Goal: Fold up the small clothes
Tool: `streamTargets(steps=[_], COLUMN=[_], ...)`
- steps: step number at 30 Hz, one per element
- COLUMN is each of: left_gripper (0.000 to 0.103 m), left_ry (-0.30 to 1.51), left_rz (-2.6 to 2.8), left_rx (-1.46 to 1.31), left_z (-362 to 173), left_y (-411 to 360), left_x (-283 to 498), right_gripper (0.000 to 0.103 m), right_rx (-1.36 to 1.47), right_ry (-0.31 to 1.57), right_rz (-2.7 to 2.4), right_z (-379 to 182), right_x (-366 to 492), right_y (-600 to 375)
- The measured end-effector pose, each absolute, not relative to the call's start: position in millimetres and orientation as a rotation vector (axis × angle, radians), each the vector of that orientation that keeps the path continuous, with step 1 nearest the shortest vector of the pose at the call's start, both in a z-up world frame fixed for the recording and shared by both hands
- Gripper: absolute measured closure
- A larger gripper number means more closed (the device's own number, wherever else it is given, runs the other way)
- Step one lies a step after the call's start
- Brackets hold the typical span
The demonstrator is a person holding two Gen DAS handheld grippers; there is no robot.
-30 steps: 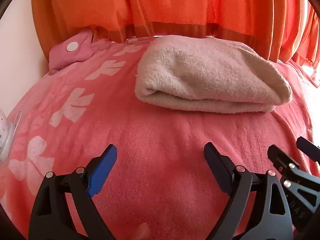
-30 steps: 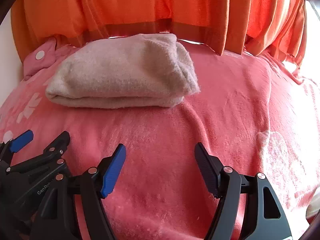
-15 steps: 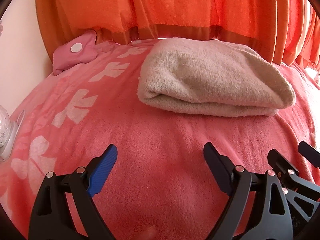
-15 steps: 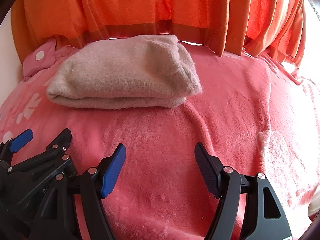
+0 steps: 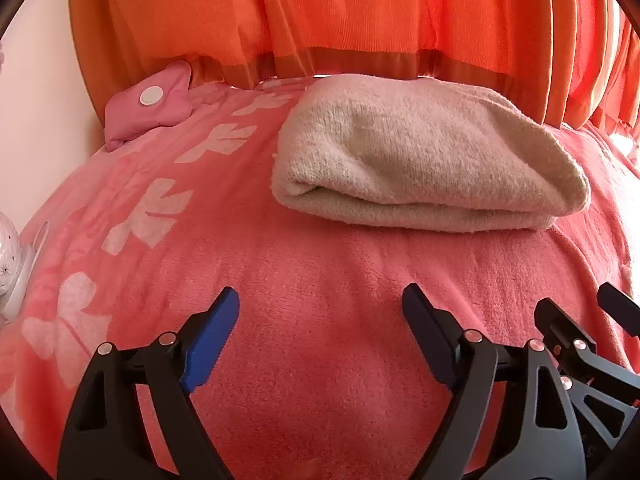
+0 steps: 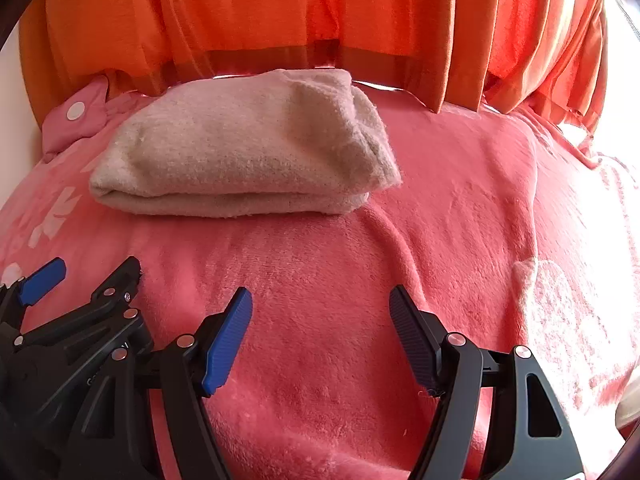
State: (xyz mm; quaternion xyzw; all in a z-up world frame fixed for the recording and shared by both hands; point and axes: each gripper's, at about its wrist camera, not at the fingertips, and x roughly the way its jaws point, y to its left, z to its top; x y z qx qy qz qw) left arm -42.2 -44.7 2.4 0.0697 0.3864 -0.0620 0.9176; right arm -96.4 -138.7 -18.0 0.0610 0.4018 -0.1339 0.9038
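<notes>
**Left wrist view: folded cloth, both grippers empty**

Beige terry cloth [image 5: 432, 168], folded, lying on pink fleece bed blanket [image 5: 320, 280] below orange curtain [image 5: 360, 20]. Left gripper [image 5: 320, 320] closing on nothing; right gripper [image 6: 320, 320] spread. Risk: nudging could unfold soft layers.

Pink blanket [image 5: 320, 280], pale leaf print at left; orange curtain [image 5: 360, 12] across top; small pink pouch [image 5: 148, 108], white snap, upper left.

Left gripper [image 5: 320, 332] jaws closing slightly, nothing between them; its view tilts up a bit, so towel [image 5: 428, 168] sits lower in frame.
</notes>
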Motion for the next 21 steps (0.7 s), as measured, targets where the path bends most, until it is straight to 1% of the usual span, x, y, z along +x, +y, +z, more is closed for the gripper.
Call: streamTargets(steps=[21], left_gripper=[0.024], left_ry=[0.816], left_rz=[-0.137], left_rx=[0.135], left_z=[-1.8], left_y=[-46.2], left_x=[-38.1], right_gripper=[0.034], right_rx=[0.138], right_ry=[0.834], right_rz=[-0.293], right_z=[-20.1], right_x=[-95.7], right_y=[-138.5])
